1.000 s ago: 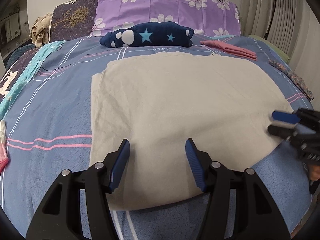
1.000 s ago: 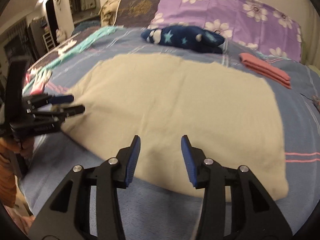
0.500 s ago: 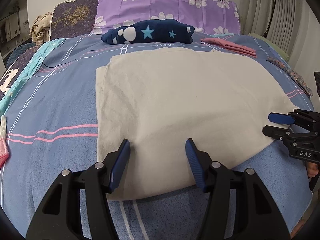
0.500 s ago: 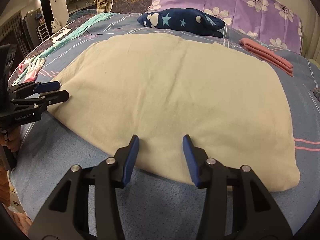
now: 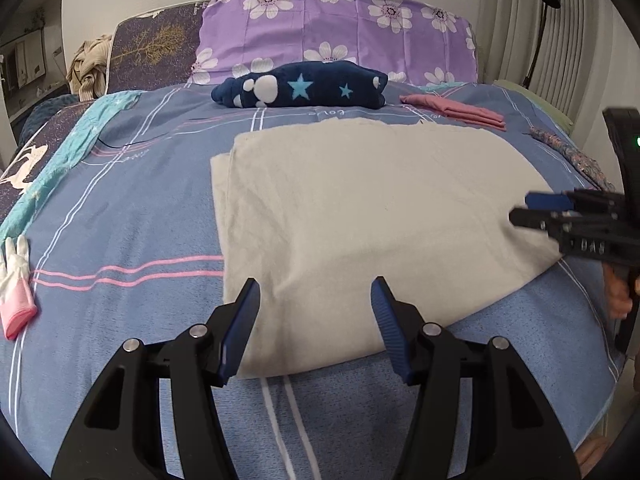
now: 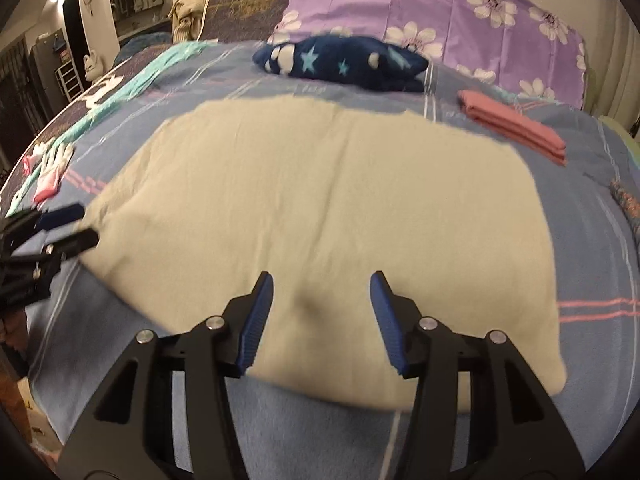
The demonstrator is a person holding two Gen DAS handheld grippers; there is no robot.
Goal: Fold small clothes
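Left wrist: cream cloth (image 5: 360, 216) beyond open jaws

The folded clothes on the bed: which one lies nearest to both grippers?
The cream cloth, lying just ahead of both; the navy star-patterned bundle and pink folded piece lie farther back.

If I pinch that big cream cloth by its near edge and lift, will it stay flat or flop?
Likely floppy: the cream cloth lies limp, following the blue bedspread and showing soft creases. It is probably doubled, since a lower layer peeks out along its left edge, so the layers may slide apart when lifted.
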